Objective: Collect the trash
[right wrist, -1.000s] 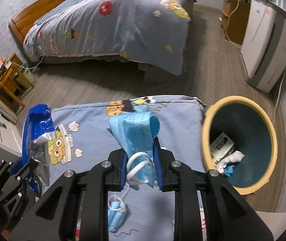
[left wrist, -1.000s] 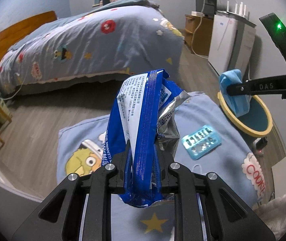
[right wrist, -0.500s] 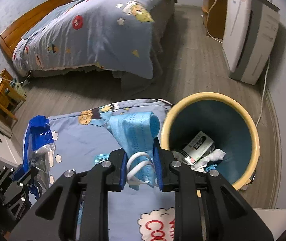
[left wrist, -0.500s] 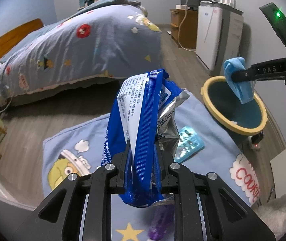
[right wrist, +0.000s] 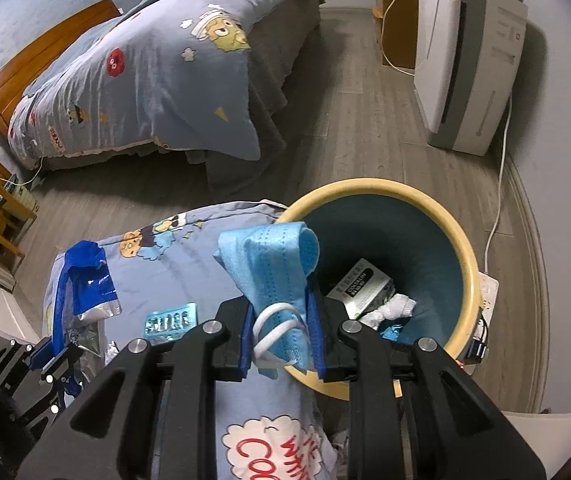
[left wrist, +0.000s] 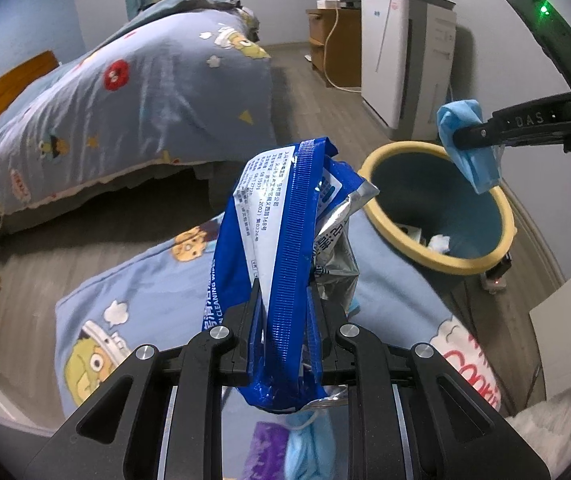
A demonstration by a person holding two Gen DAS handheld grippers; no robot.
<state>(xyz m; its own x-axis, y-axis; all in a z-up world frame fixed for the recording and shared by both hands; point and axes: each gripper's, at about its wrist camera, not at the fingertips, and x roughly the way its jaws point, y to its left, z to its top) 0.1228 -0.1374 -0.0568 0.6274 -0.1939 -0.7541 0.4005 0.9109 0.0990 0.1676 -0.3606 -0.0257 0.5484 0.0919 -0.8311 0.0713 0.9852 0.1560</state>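
- So the bin [right wrist: 467, 264] already holds some trash.
- Left gripper [left wrist: 285, 316] clamps a wrapper [left wrist: 285, 240], right gripper [right wrist: 281, 320] pinches a mask [right wrist: 273, 264]; neither dropped.
- Blister pack [right wrist: 171, 322] remains.

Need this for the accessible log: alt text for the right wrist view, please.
The right tool grips a blue face mask at the near rim of a yellow-rimmed trash bin holding a carton and tissue. At left, the left tool holds a blue wrapper; a blister pack lies on the cartoon-print cloth.
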